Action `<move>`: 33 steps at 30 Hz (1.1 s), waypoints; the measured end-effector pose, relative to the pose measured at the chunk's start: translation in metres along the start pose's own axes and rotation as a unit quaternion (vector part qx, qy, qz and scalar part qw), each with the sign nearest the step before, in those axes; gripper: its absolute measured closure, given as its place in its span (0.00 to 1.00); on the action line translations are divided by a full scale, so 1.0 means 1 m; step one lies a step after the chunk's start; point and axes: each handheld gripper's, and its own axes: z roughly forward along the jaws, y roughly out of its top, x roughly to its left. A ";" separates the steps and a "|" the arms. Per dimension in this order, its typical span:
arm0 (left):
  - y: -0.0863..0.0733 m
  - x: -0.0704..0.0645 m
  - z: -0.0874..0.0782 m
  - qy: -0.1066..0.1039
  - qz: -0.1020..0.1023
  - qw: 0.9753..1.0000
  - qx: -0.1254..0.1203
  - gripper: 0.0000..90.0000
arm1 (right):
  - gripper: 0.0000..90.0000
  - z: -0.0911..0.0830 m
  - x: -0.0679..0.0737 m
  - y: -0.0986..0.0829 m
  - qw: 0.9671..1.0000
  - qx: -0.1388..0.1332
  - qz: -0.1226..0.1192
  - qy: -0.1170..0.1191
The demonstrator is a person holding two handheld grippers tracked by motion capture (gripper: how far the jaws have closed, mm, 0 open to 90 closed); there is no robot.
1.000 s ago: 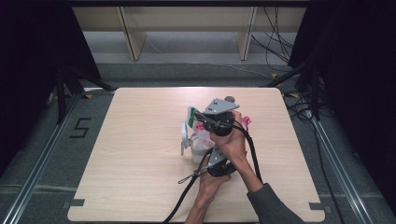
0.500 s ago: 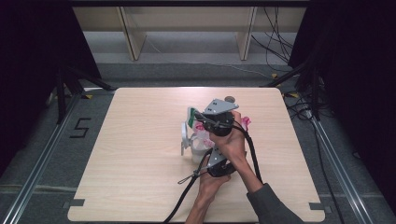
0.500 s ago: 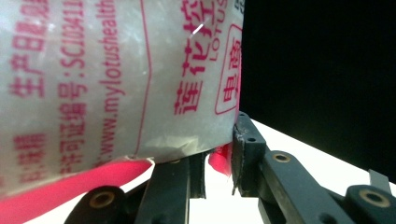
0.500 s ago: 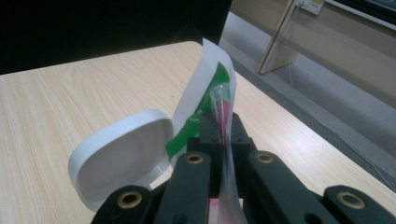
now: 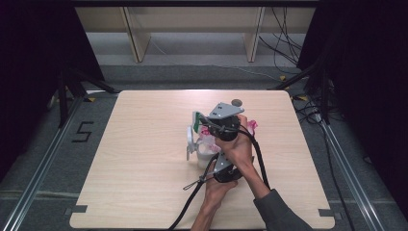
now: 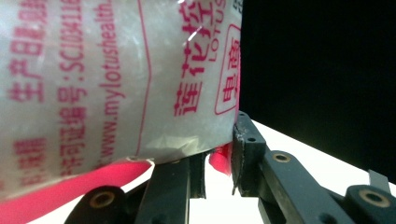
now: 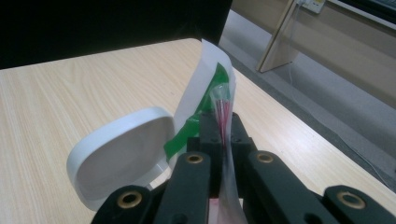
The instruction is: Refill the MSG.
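Two grippers pinch one printed plastic pouch above the middle of the table

The pouch (image 6: 116,79) is translucent white with red print; on it I can read "www.mylotushealth", part of "LOTUS", a code beginning "SC1", and Chinese characters in red; the left gripper (image 6: 219,161) has its jaws closed on the lower edge of this pouch, where a pink-red part shows; the right gripper (image 7: 223,126) has its jaws closed on a thin edge of the same pouch, with red lines on it; just beyond stands an open white lid (image 7: 122,156) and a white flap with a green band (image 7: 205,93); in the high view the pouch (image 5: 208,140) is between both grippers, right of the table (image 5: 144,163) centre, over a white container (image 5: 192,144)
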 end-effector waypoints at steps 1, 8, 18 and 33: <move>0.000 0.000 0.000 -0.001 -0.001 1.000 -0.001 0.86 | 0.99 0.000 -0.001 0.000 1.000 -0.002 -0.006 -0.002; 0.001 -0.001 -0.002 0.009 0.005 1.000 0.015 0.86 | 0.99 0.000 0.000 0.000 1.000 -0.004 -0.002 -0.002; 0.001 0.000 -0.002 0.009 0.002 1.000 0.014 0.86 | 0.99 0.001 0.001 -0.001 1.000 0.001 0.006 0.001; 0.000 0.001 0.000 0.000 -0.002 1.000 0.001 0.86 | 0.99 0.002 0.000 -0.001 1.000 -0.002 -0.001 0.004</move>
